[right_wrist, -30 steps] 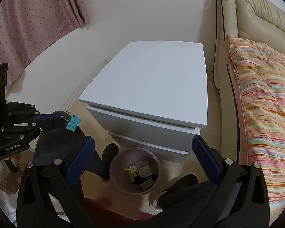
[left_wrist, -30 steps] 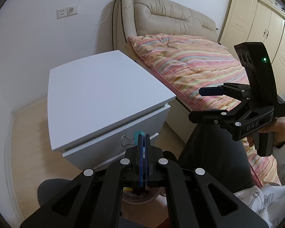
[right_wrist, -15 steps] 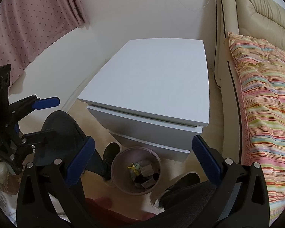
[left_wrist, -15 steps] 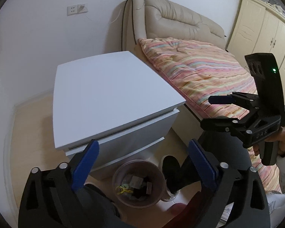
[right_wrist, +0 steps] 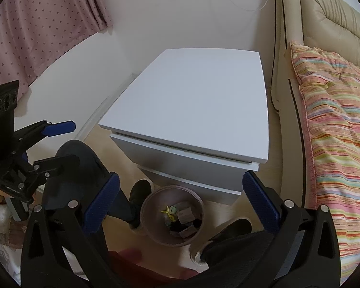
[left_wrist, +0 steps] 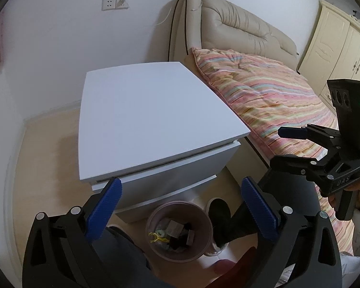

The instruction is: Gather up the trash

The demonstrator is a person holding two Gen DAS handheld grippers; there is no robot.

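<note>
A round pinkish trash bin (left_wrist: pixel 205 240) stands on the floor in front of the white nightstand (left_wrist: pixel 141 120); it also shows in the right wrist view (right_wrist: pixel 147 212). It holds several small scraps, among them a yellow twist (left_wrist: pixel 156 237) and dark bits. My left gripper (left_wrist: pixel 180 211) is open and empty above the bin. My right gripper (right_wrist: pixel 180 204) is open and empty above it too. Each gripper shows in the other's view, the right one (left_wrist: pixel 285 146) and the left one (right_wrist: pixel 67 141), both with jaws apart.
The nightstand top (right_wrist: pixel 199 96) is bare. A bed with a striped blanket (left_wrist: pixel 271 96) and beige headboard (left_wrist: pixel 240 28) lies to the right. The person's legs and dark shoes (right_wrist: pixel 139 194) flank the bin. A pink curtain (right_wrist: pixel 36 24) hangs at the left, wardrobes (left_wrist: pixel 343 48) at the far right.
My left gripper was shut on a teal binder clip; it has opened and the clip is gone from it. Both grippers have drawn slightly back and up over the bin.
</note>
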